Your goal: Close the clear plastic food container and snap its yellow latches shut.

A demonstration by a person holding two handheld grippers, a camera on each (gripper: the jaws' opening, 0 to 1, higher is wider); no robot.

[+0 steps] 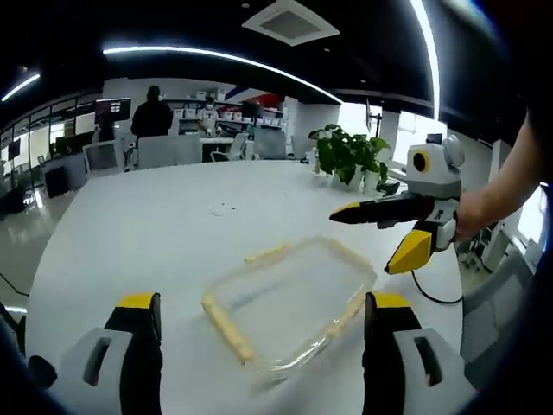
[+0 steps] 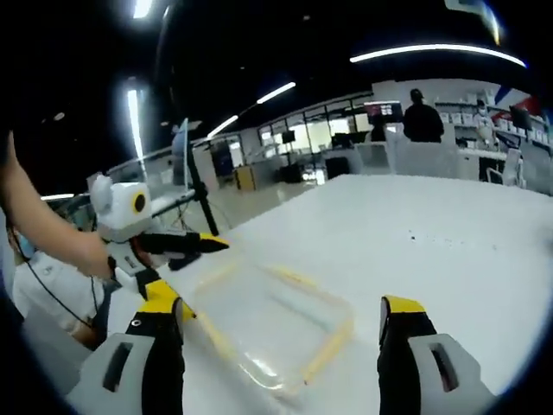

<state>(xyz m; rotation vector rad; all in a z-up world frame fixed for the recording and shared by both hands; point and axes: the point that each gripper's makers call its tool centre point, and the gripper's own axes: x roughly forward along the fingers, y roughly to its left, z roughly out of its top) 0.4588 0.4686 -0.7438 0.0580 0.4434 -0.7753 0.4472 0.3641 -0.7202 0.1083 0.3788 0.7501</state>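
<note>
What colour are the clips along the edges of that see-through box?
Pale yellow latches on the clear container; left gripper view shows them best.

No text, label, brand, number or sign can be read in either view; the far office wall and shelves are too blurred.

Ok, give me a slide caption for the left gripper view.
Left gripper open above the clear container on a white table, right gripper open beside it.

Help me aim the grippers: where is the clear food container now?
The clear food container lies on the white table, centred between the left gripper jaws, with the right gripper hovering beyond it.
</note>
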